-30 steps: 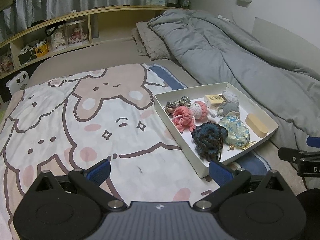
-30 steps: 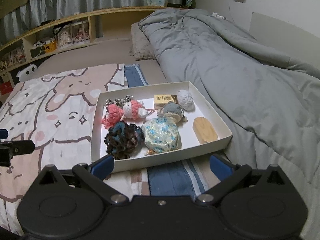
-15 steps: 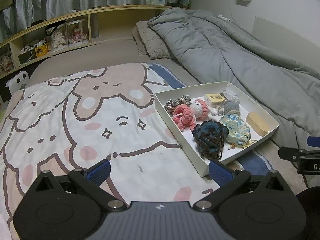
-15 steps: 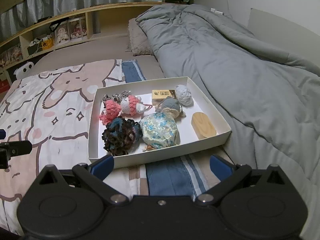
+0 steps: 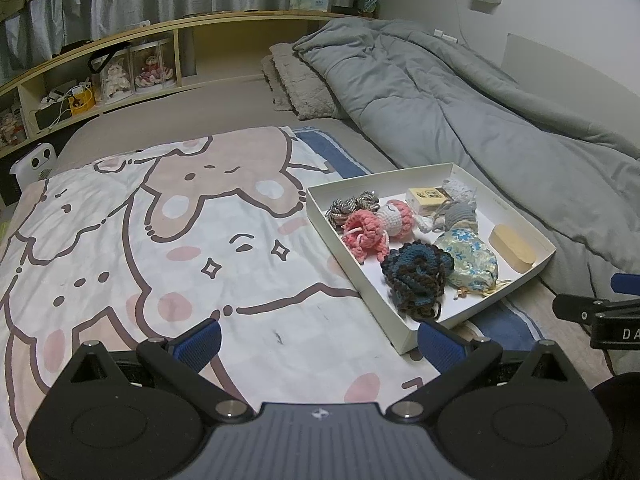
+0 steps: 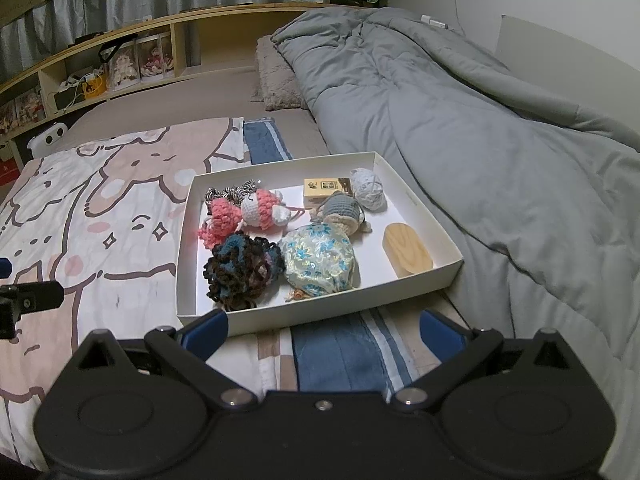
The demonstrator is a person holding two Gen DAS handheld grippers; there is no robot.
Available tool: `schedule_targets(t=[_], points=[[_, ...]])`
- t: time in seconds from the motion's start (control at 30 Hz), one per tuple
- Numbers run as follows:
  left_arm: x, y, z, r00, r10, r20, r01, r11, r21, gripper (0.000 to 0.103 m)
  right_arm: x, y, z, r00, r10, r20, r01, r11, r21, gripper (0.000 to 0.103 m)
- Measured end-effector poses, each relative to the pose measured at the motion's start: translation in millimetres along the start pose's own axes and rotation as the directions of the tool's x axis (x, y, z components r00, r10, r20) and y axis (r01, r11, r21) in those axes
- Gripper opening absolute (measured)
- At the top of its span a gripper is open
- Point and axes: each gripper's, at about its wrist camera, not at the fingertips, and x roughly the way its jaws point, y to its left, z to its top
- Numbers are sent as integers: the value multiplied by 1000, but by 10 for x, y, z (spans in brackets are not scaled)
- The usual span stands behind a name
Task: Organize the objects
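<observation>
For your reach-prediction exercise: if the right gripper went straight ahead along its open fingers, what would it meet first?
Most likely the near wall of the white box, just ahead of the right gripper; beyond it lies the dark crochet piece. Height above the bed is unclear, so it might pass over the wall.

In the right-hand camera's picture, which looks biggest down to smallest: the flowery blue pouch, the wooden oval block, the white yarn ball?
1. Flowery blue pouch
2. Wooden oval block
3. White yarn ball

The ball lies farther from the camera, so it may look somewhat smaller than it is.
</observation>
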Motion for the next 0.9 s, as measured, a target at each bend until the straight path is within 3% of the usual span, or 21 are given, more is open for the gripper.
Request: schedule_targets(t=[0.9], points=[[-6,-14,-10,1000,-2,-5,2,1000,1,103,-3,-3,1,1000,-3,-1,3,1000,-1,103]])
